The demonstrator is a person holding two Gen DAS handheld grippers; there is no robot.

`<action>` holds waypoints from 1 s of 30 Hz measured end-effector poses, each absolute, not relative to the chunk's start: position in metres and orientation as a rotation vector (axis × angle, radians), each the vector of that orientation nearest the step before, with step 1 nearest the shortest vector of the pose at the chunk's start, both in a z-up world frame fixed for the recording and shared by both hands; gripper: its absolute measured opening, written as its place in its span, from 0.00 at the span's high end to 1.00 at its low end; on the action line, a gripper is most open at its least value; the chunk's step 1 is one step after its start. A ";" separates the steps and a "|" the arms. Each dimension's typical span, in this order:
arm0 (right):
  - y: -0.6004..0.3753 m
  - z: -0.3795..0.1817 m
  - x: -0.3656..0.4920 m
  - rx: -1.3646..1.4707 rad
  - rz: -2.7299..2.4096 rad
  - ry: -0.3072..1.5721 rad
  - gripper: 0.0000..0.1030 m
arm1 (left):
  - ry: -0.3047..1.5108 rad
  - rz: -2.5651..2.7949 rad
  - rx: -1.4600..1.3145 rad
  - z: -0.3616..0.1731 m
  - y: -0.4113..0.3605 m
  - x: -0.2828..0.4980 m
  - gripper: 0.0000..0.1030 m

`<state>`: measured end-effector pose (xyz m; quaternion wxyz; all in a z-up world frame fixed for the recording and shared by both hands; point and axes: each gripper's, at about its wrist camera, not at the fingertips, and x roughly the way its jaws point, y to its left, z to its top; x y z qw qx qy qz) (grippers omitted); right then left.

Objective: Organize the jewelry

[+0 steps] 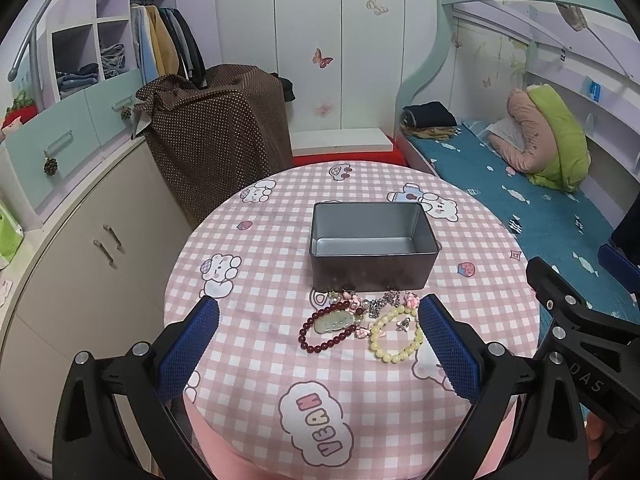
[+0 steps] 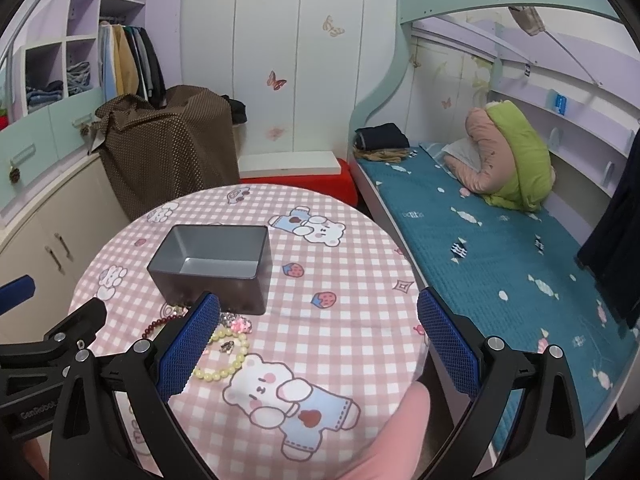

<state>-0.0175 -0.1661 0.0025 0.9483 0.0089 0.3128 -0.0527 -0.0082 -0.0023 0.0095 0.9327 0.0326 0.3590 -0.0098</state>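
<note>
Looking through the left wrist view, the left gripper (image 1: 319, 338) hovers spread wide and empty above a dark red bead bracelet (image 1: 326, 326), a pale yellow bead bracelet (image 1: 396, 338) and small tangled charms, all heaped just before the empty grey rectangular metal tin (image 1: 372, 246) on the pink checked tablecloth (image 1: 256, 264). Turning to the right wrist view, the right gripper (image 2: 319, 338) likewise stands spread, holding nothing, right of the heap; the strands look light, limp and slippery, best pinched across the beads.

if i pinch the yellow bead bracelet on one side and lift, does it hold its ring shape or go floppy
Probably floppy: the yellow bead bracelet is separate round beads in a loop, so it should sag into a hanging oval. The glossy beads may slip between pads, so pinch across the strand. It touches the small charm and nearby pieces, which might drag along.
</note>
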 end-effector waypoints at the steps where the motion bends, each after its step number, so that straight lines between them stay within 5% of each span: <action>1: -0.166 0.003 -0.018 0.018 -0.107 0.637 0.07 | 0.734 -0.020 0.066 0.009 -0.002 -0.009 0.07; 30: -0.165 -0.002 -0.016 0.016 -0.106 0.646 0.07 | 0.741 -0.029 0.061 0.004 -0.003 -0.009 0.07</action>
